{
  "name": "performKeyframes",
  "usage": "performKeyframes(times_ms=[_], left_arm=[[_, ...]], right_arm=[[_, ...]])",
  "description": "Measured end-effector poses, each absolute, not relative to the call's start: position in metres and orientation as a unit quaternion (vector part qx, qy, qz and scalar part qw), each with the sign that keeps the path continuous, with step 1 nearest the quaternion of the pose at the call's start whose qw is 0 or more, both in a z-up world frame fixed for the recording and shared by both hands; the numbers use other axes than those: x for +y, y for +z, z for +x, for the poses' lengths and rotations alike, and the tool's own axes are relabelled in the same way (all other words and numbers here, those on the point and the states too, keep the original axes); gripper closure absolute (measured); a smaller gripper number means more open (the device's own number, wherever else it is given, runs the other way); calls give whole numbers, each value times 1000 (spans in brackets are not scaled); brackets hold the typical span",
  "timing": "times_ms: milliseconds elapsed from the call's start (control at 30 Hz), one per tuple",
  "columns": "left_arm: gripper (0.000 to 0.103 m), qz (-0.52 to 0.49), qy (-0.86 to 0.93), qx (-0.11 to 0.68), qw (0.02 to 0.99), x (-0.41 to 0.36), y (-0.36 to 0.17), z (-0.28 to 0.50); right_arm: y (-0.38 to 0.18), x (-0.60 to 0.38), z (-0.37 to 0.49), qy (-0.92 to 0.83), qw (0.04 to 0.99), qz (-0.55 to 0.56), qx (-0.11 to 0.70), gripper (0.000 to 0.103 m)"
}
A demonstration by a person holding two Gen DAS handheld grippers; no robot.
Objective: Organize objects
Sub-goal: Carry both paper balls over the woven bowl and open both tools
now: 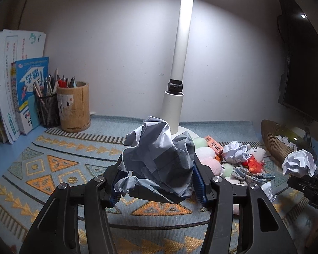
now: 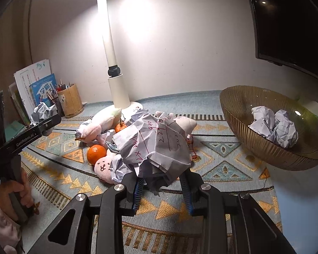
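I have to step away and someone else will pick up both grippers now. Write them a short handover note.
Left gripper: shut on a crumpled paper ball, held above the mat.
Right gripper: shut on a paper ball with red writing, near the bowl.
Done: the ribbed bowl at the right already holds crumpled paper.
Left: probably drop both balls in the bowl. More paper lies in the pile by the lamp base, among soft toys, two oranges and a small orange box.

A lit white desk lamp (image 2: pixel 114 67) rises centre-frame against a plain white wall (image 1: pixel 116 53), a dark monitor (image 2: pixel 290 21) upper right.
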State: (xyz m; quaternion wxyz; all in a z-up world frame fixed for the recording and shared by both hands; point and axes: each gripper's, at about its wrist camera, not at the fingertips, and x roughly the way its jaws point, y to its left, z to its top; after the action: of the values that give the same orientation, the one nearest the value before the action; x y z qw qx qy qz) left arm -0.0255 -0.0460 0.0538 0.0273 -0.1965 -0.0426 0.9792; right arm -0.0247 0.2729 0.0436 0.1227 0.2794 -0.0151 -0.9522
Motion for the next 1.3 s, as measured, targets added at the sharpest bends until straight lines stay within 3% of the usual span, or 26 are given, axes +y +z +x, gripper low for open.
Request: performKeyframes(times_ms=[233,600,1067,1133,1167,1200,1300], left_arm=[[51,-193,980,-24,43,-9,82,-35],[51,-198,968,8,153,135,164,-105],[47,-267,939,28,215,256,134,-156],[44,-283,932,24,223,262,126,-162],[30,-297,928,25,223,265,122,-165],[0,-318,917,23,238,268,115,-169],[0,-373,885,7,277,273,96,-181]], right_arm=[[49,288,-32,-944,149,289,-64,72],[142,361,-61,-960,124,244,-59,72],[125,475,-91,-940,-3,335,-67,70],[119,479,-98,-936,-15,347,-66,51],[115,481,-101,-931,-23,358,-67,18],[111,482,-102,-926,-12,369,-74,0],[99,487,-110,-906,66,402,-120,0]])
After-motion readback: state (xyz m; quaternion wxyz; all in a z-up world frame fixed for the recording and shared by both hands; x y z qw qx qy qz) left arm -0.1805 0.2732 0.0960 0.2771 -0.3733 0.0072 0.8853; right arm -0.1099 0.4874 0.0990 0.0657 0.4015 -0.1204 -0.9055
